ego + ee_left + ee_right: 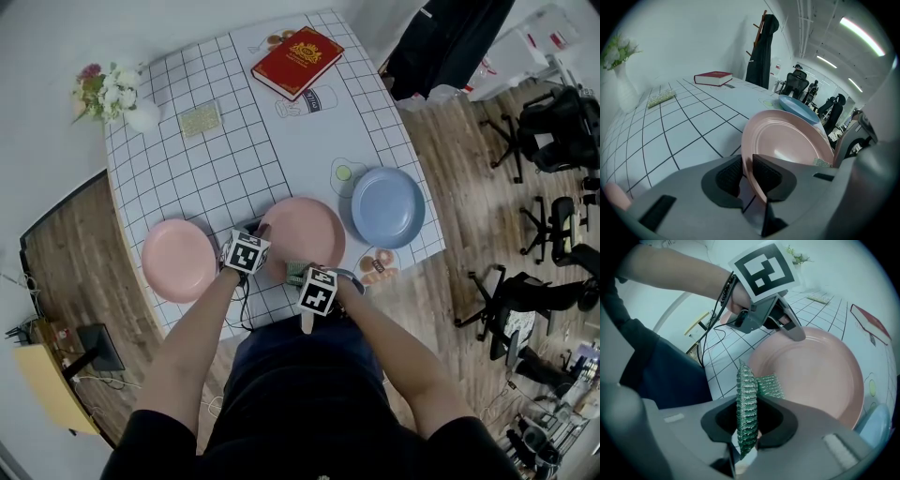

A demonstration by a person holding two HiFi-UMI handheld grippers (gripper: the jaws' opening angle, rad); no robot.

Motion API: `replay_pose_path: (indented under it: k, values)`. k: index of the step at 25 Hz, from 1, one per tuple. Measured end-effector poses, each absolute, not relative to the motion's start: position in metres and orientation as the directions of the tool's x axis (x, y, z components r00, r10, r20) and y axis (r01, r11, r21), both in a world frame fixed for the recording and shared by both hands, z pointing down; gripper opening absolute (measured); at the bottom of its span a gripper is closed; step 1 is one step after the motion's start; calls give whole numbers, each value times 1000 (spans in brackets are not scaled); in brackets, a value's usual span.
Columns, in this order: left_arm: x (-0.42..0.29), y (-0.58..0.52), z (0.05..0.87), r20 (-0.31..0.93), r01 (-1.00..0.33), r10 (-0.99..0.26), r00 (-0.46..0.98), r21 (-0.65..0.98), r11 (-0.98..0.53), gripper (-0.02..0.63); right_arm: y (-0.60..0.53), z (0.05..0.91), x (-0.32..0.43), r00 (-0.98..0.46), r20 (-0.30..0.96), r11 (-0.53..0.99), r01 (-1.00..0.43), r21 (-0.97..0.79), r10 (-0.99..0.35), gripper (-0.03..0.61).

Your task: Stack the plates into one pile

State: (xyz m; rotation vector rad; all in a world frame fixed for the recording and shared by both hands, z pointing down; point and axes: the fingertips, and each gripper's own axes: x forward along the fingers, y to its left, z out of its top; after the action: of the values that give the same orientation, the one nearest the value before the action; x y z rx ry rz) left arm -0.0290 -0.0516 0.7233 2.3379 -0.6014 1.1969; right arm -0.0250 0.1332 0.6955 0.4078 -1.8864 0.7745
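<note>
Three plates lie on the grid-patterned table point(216, 169): a pink plate point(178, 260) at the left, a second pink plate point(305, 230) in the middle and a blue plate point(388, 206) at the right. My left gripper point(262, 234) is shut on the near rim of the middle pink plate point(787, 140), which tilts up in the left gripper view. The right gripper point(747, 425) is shut on a folded green scrubbing cloth point(746, 394), which rests against that plate's point(820, 371) near edge. The left gripper point(790, 329) also shows there, on the rim.
A red book point(297, 61), a small green mat point(200, 119) and a white vase of flowers point(117, 97) stand at the table's far end. Office chairs point(553, 131) stand on the wooden floor to the right. The table's front edge is right by the grippers.
</note>
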Motion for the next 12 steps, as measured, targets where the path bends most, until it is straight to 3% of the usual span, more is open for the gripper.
replay_pose_path:
  k: [12]
  values:
    - [-30,-52,724,832,-565,-178,525,185,-804,63,127,704,30,-292,956,758,-627,-182,-12,80]
